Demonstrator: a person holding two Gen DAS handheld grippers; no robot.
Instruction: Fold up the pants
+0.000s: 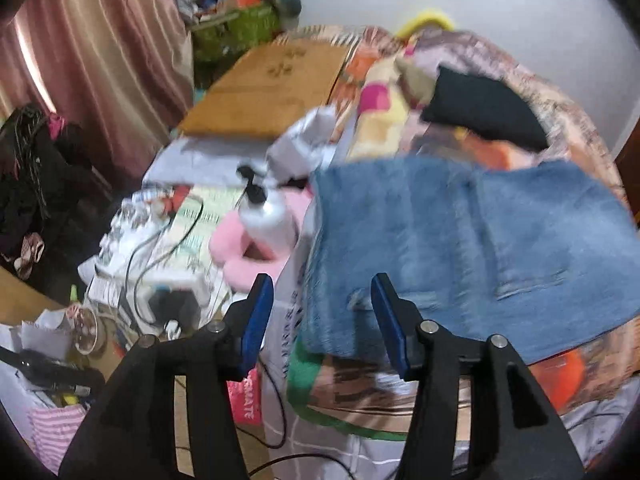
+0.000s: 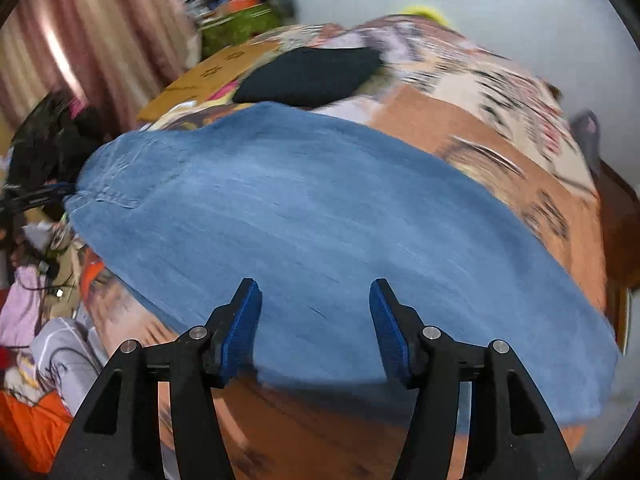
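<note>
blue-padded fingers of the left gripper (image 1: 322, 320) stand apart with nothing between them, hanging just off the near left corner of the jeans (image 1: 472, 248). the right gripper (image 2: 316, 320) is likewise released, its jaws spread over plain denim near the front edge, pads clear of the cloth and holding nothing.

the jeans (image 2: 320, 224) lie flat on the patterned bedspread (image 2: 500, 152), in front of a black cushion (image 2: 308, 74) and beside the cluttered stand with the white pump bottle (image 1: 268, 216). they look already doubled into a broad slab, though motion blur smears both views and i can't be sure how many layers there are.

as a judgement: denim like this is soft but weighty, with enough body to keep a crease and not slide about. it won't tear or slip from padded fingers, but a thick stack of layers needs a deep bite, so the edge should go well in between the pads. best holds are the two corners of one short end, one per gripper, so the fold carries evenly.

the long axis runs left to right across both views. a pocket seam shows at the far left in the right wrist view, so the waist end likely points left and the leg end right.
</note>
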